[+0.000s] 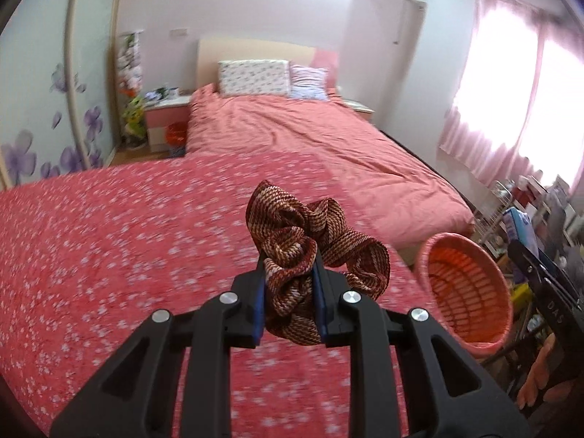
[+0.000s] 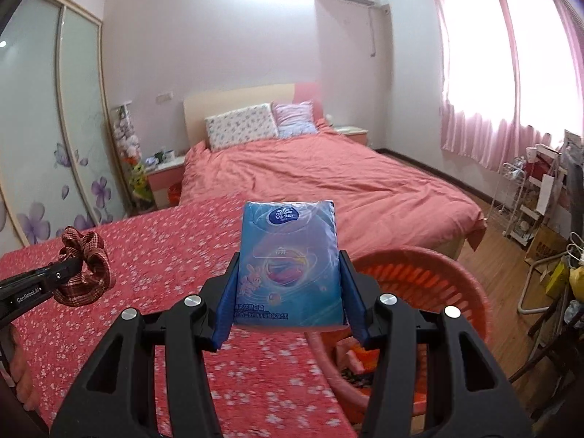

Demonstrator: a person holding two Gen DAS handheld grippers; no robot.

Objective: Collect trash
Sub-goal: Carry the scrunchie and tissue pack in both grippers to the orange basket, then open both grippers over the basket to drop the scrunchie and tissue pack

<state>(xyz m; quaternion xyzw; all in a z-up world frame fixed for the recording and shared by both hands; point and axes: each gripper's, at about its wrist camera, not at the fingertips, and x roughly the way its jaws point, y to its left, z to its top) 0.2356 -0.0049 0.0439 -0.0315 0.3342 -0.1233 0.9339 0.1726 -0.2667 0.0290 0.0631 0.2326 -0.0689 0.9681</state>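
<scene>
A bedroom seen from two hand-held grippers raised above a red cloth (image 1: pixel 109 255) with small white flowers; at far left, a sliding wardrobe door (image 2: pixel 33 116) with purple flower decals; next to it a pink bedside table (image 2: pixel 164 179) and a bed (image 2: pixel 328 182) under a coral cover, two pillows against the headboard. In the left wrist view, the left gripper (image 1: pixel 290 284) is clamped on a brown-and-cream woven scrunchie (image 1: pixel 303 255), its blue pads pressing the gathered fabric from both sides, the loose ruffles spilling above and to the right of the fingers; the same gripper (image 2: pixel 67 273) and scrunchie (image 2: pixel 85 270) appear at the left edge of the right wrist view, held clear of the cloth. To its right, the right gripper (image 2: pixel 290 292) grips a blue pack of tissues (image 2: pixel 292 262) upright between its blue pads, jaws held about halfway apart by the pack's width. Further right, an orange slatted plastic basket (image 2: pixel 438 277) stands just beside the edge of the flowered cloth, some scraps lying in its bottom; it also shows in the left wrist view (image 1: pixel 471 292). At far right, pink curtains (image 2: pixel 511 73) glow over a bright window, with cluttered shelving (image 2: pixel 536 197) below on the wooden floor.
</scene>
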